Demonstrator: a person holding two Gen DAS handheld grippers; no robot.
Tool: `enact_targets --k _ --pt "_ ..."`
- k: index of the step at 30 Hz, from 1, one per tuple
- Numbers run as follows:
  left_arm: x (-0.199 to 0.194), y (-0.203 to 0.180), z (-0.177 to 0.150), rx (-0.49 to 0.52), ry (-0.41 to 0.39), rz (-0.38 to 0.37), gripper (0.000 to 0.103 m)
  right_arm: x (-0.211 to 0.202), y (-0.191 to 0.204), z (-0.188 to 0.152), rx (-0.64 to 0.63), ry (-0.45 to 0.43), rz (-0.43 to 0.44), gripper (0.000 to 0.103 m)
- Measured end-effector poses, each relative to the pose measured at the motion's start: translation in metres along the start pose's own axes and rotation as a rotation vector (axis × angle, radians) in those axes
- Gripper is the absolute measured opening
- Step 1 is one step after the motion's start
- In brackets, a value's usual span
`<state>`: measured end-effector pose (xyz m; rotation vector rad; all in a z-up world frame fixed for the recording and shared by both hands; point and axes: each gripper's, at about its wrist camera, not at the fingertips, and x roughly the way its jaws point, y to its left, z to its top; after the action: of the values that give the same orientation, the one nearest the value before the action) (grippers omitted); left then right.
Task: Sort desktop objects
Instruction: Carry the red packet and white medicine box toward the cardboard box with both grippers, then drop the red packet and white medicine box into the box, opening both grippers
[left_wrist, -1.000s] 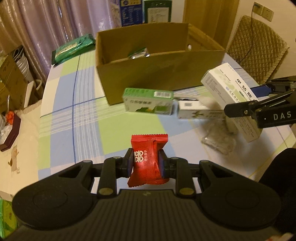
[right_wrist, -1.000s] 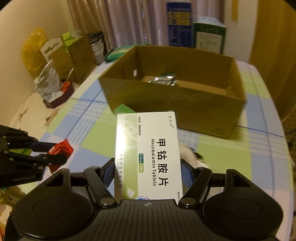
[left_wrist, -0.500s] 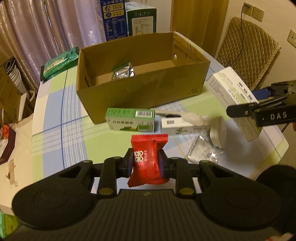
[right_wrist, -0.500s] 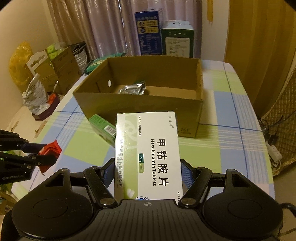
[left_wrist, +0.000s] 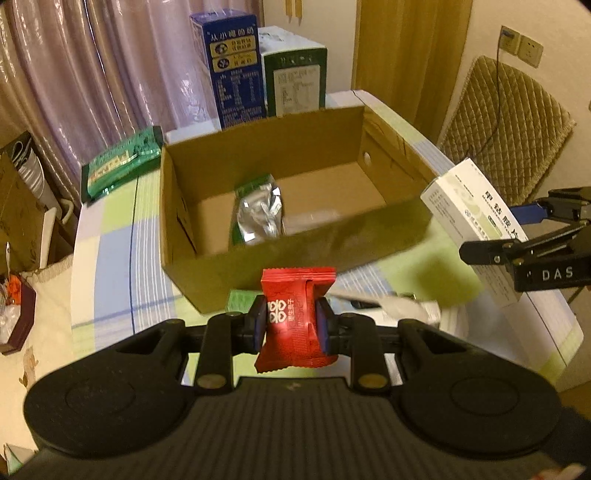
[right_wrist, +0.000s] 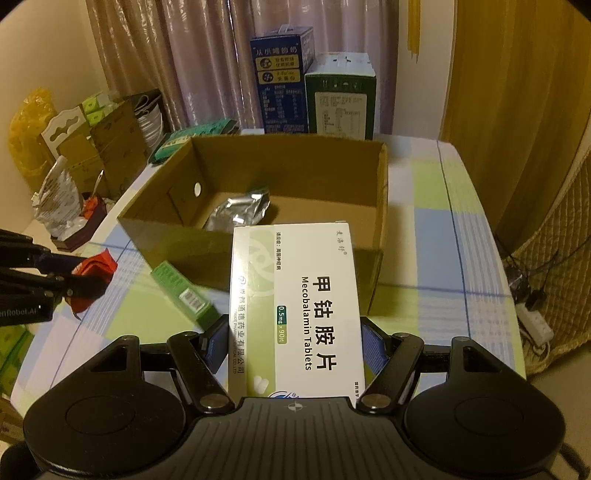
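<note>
On the surface (right_wrist: 436, 192), checked cloth, sorting partly done.

Carton (left_wrist: 258, 236): open cardboard box at mid-surface, the likely collecting bin. Holds one silver foil pouch (left_wrist: 260, 214) with a green edge under it, lying toward its left end. Rest of the floor bare.

Left gripper (left_wrist: 291, 325): clamped on a red sachet (left_wrist: 293, 319), pads pressing both sides. Sachet in the air, just short of the carton's near wall, not yet over the opening.

Right gripper (right_wrist: 293, 347): closed on a white tablet box (right_wrist: 295, 306), jaws wide against its long sides. Box held upright in the air, near the carton's front right corner, outside it.

Not yet sorted, lying on the surface in front of the carton:
- green box (right_wrist: 183, 291), flat, just beside the near wall;
- further white packs and a pale blurred item (left_wrist: 402, 306), low in the left wrist view, partly hidden and smeared; count cannot be told.

Off to the side, probably not part of the job: green packet (left_wrist: 122, 166) by the carton's far left corner; blue carton (right_wrist: 282, 81) and green-white carton (right_wrist: 340, 99) standing behind it.

Status, as a judgement: one item filed, two in hand and close to drop-off, at least two more to fetch. Roughly the first third. Risk: both grippers converge on one opening and may crowd each other.
</note>
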<state>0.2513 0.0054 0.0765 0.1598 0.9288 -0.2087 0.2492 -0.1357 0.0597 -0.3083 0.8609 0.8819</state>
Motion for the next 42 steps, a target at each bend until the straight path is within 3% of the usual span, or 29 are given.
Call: enact_targets --k 9,19,31,33,42 --pt "0.025 0.016 0.050 -0.018 -0.023 0.005 0.023 0.020 -0.009 0.050 -0.006 -0.027 0.004 0.068" --pt "0.068 0.032 0.080 -0.051 -0.013 0.004 0.023 0.052 -0.015 0.097 -0.008 -0.045 -0.001 0.068" --pt "0.103 0.045 0.089 -0.105 -0.028 -0.008 0.024 0.089 -0.021 0.112 0.011 -0.028 0.006 0.068" --pt "0.106 0.049 0.089 -0.125 -0.035 -0.010 0.039 0.093 -0.021 0.113 0.011 -0.026 0.004 0.068" --pt "0.104 0.056 0.074 -0.138 -0.033 -0.006 0.040 0.102 -0.023 0.116 0.020 -0.025 -0.004 0.068"
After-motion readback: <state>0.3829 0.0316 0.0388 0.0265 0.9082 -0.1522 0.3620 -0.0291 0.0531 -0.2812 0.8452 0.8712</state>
